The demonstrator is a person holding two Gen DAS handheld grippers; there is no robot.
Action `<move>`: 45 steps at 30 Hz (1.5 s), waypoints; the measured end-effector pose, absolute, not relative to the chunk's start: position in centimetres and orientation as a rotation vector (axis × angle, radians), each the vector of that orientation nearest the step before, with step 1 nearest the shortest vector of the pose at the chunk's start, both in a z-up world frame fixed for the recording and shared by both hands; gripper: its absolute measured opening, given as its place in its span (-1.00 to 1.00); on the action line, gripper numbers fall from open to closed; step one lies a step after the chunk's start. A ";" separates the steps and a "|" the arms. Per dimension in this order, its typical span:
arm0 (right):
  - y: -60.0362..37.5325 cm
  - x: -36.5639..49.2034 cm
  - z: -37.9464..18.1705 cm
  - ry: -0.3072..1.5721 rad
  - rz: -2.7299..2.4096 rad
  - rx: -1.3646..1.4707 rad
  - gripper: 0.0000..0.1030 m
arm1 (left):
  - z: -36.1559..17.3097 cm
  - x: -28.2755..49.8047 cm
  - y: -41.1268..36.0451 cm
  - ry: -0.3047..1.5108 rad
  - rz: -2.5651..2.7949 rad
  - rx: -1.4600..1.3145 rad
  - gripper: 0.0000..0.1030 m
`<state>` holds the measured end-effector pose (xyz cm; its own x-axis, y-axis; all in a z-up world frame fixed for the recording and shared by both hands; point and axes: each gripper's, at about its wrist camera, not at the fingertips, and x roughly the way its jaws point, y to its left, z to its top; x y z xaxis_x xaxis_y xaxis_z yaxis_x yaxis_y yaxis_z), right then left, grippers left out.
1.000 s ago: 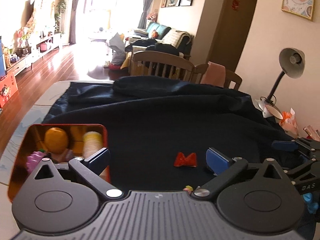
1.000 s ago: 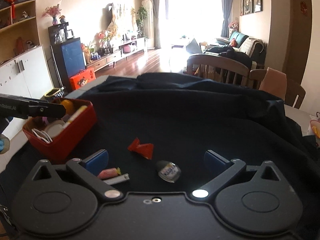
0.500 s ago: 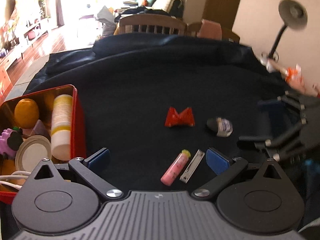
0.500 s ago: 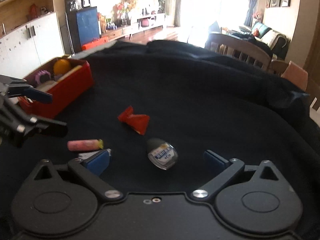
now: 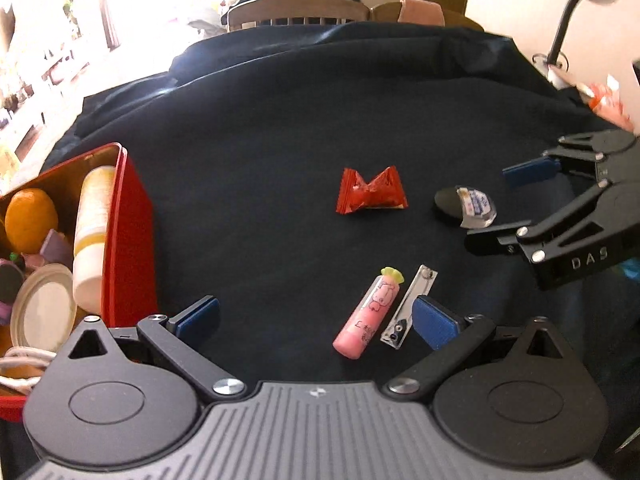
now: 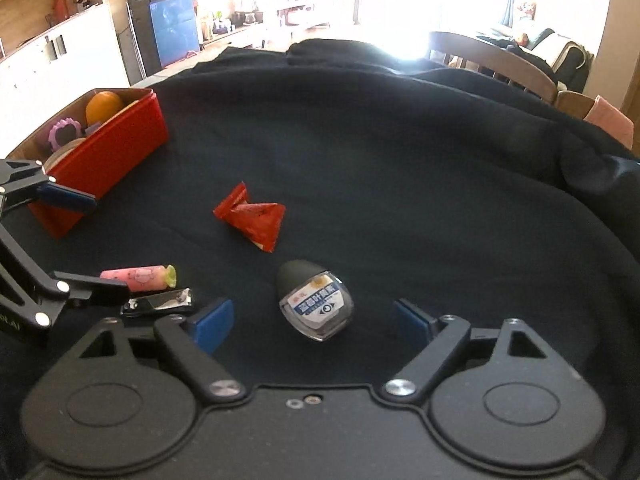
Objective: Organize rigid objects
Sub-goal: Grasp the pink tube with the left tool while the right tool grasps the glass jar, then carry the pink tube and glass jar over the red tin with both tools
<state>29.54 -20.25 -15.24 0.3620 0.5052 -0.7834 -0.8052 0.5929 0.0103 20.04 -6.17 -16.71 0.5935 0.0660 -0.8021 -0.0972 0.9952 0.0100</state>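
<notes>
Right wrist view: a small egg-shaped bottle (image 6: 316,306) with a dark cap and blue-and-white label lies on the dark cloth (image 6: 400,160), between the blue pads of the right gripper (image 6: 314,320), whose jaws are closing but do not press on it. Just beyond it lies a red candy wrapper (image 6: 252,220). To the left, a pink tube (image 6: 138,276) and a metal nail clipper (image 6: 158,304) lie side by side, between the spread jaws of the left gripper (image 5: 316,316), which clamp nothing; the clipper sits just beside its right pad. Farther left, the red box (image 6: 112,152) holds an orange (image 6: 103,107), a white bottle (image 5: 94,232) and other small items.
</notes>
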 end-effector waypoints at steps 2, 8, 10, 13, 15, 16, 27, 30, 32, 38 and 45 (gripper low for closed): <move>-20.0 29.7 -15.4 0.839 0.882 -0.419 0.59 | -16.9 20.2 -6.3 0.936 0.086 -0.022 0.97; -19.9 29.9 -15.8 0.842 0.894 -0.425 0.46 | -17.4 20.6 -6.5 0.953 0.066 -0.026 0.62; -19.9 30.0 -16.0 0.845 0.898 -0.428 0.42 | -17.3 20.7 -6.5 0.949 0.062 -0.026 0.55; -19.8 29.9 -16.1 0.841 0.897 -0.438 0.40 | -17.2 20.9 -6.8 0.944 0.050 -0.027 0.37; -19.7 29.9 -16.2 0.837 0.895 -0.433 0.39 | -17.1 21.1 -7.0 0.947 0.040 -0.038 0.23; -19.8 29.8 -16.2 0.836 0.893 -0.430 0.35 | -17.1 21.2 -7.1 0.948 0.034 -0.044 0.17; -20.3 28.6 -15.7 0.813 0.870 -0.420 -0.23 | -17.2 21.2 -8.3 0.964 0.024 -0.025 -0.69; -20.3 28.1 -15.6 0.810 0.852 -0.425 -0.23 | -17.1 21.3 -8.2 0.972 0.029 -0.041 -0.69; -20.4 27.6 -15.4 0.810 0.833 -0.426 -0.23 | -17.0 21.2 -7.9 0.980 0.039 -0.063 -0.69; -21.3 26.4 -13.9 0.814 0.822 -0.365 -0.24 | -16.3 20.7 -6.8 0.973 0.074 -0.125 -0.69; -22.4 24.8 -11.0 0.796 0.821 -0.278 -0.23 | -14.3 19.2 -5.7 0.934 0.114 -0.176 -0.69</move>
